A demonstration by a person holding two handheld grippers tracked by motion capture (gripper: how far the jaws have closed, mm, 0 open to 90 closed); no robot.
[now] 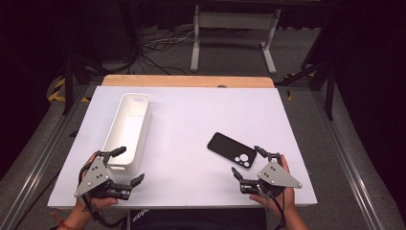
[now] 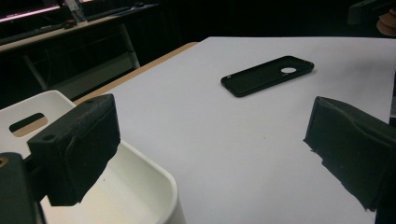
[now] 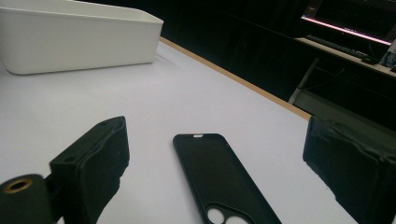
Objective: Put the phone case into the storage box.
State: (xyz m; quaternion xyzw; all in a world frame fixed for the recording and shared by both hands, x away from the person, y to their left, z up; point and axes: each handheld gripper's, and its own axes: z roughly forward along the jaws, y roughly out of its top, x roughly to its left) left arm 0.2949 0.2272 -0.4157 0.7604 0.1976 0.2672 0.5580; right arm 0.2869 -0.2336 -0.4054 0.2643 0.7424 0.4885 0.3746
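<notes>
A black phone case (image 1: 231, 149) lies flat on the white table top (image 1: 191, 124), right of centre, its camera cut-outs toward the near right. My right gripper (image 1: 247, 163) stands open just in front of it, jaws spread on either side of the case's near end (image 3: 219, 177), not touching it. A long white bin (image 1: 128, 129) stands at the left, empty inside. My left gripper (image 1: 128, 166) is open at the bin's near end, one jaw above the bin's rim (image 2: 159, 182). The case (image 2: 268, 74) lies farther off in that gripper's view.
A strip of bare wood (image 1: 186, 80) runs along the table's far edge. Beyond it are a grey floor with cables (image 1: 158, 45) and a white stand (image 1: 234, 33). Metal rails (image 1: 344, 158) flank the table on both sides.
</notes>
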